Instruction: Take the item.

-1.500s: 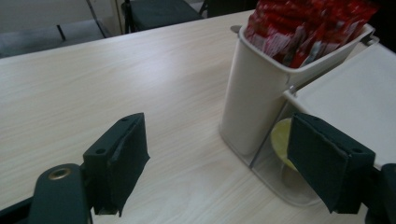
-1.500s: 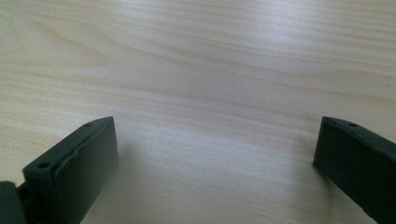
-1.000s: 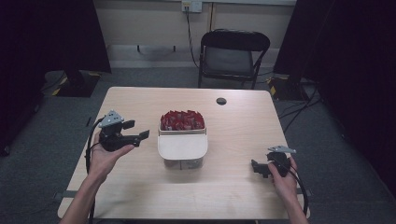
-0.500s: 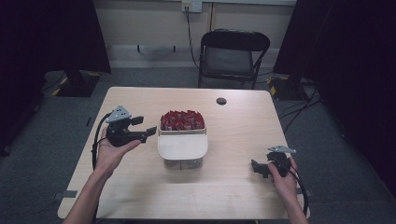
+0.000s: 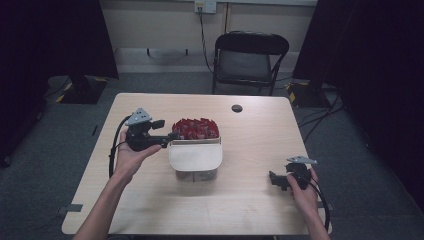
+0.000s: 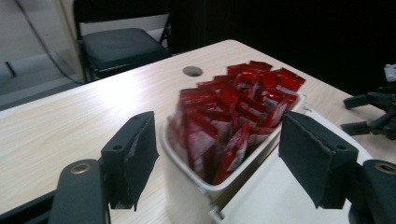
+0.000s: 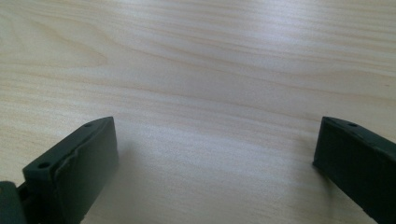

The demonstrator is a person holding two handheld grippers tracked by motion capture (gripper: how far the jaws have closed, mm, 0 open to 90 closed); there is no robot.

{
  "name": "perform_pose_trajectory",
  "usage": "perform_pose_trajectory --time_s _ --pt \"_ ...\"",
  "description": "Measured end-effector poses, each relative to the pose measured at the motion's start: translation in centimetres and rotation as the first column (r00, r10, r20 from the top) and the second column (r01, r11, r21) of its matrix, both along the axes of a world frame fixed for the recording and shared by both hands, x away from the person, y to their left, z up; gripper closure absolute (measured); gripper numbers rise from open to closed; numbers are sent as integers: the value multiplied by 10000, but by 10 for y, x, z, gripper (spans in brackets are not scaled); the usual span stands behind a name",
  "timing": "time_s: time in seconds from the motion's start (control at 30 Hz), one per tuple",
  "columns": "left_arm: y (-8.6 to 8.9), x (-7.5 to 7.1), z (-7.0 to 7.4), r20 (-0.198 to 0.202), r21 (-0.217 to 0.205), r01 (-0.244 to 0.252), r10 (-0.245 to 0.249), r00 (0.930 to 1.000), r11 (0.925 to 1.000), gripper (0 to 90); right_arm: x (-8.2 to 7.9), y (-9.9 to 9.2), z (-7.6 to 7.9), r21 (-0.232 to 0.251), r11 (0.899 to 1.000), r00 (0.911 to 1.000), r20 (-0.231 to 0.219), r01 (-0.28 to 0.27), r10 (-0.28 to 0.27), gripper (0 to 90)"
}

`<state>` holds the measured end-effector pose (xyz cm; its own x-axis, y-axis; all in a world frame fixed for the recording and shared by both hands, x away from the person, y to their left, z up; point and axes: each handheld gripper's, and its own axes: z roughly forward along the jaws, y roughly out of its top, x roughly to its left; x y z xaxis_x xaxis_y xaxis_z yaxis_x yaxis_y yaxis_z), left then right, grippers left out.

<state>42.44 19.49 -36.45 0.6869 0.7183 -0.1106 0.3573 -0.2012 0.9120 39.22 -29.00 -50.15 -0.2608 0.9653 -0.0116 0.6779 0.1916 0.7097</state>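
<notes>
Closing in on the white container (image 5: pixel 195 156) with the left gripper (image 5: pixel 169 138): compared with a second ago it is sitting noticeably nearer the container's left wall, jaw tips now just beside the rim. Its jaws have just been narrowing a little and are standing well apart, nothing clamped; in the left gripper view the red sachets (image 6: pixel 233 112) are lining up in the gap between the two pads, not touched yet. Sachets are standing packed upright in the container's far compartment; the near part is showing a plain white surface. Container is sitting mid-table (image 5: pixel 150 210).

Right gripper (image 5: pixel 278 180) is resting on the table well right of the container, unmoved versus the earlier frames, jaws wide apart over bare wood.

Reading this as the approach for a sachet pick: left hand is getting into position, and the grab itself isn't started.
</notes>
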Motion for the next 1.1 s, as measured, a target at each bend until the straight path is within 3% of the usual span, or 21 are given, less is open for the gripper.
perform_pose_trajectory --time_s 0.1,0.2,0.43,0.53,0.63,0.7,0.73,1.1 --pt "-7 3 -6 -460 32 164 -163 9988 9999 269 0 0 0 1 10000 10000 -2 2 -2 0" --pt "-11 3 -10 -600 -71 237 -241 9979 9997 275 0 0 0 -1 10000 10000 -1 0 0 0" --pt "-18 6 -12 -515 141 405 -397 9979 9991 363 0 0 0 -15 10000 10000 7 -2 2 0" --pt "-18 10 -14 -759 95 459 -451 9961 9989 368 0 0 0 -12 10000 10000 4 0 0 0" --pt "-18 11 -14 -756 288 608 -585 9954 9977 354 0 0 0 -5 10000 10000 0 -23 23 0" --pt "-18 12 -14 -793 149 705 -691 9945 9974 357 0 0 0 -7 10000 10000 6 -34 34 0" --pt "-18 12 -14 -748 148 743 -730 9945 9971 456 0 0 0 -7 10000 10000 2 -48 48 0" --pt "-16 19 -15 -743 21 1011 -1007 9921 9949 670 0 0 0 -9 10000 10000 2 -52 52 0"
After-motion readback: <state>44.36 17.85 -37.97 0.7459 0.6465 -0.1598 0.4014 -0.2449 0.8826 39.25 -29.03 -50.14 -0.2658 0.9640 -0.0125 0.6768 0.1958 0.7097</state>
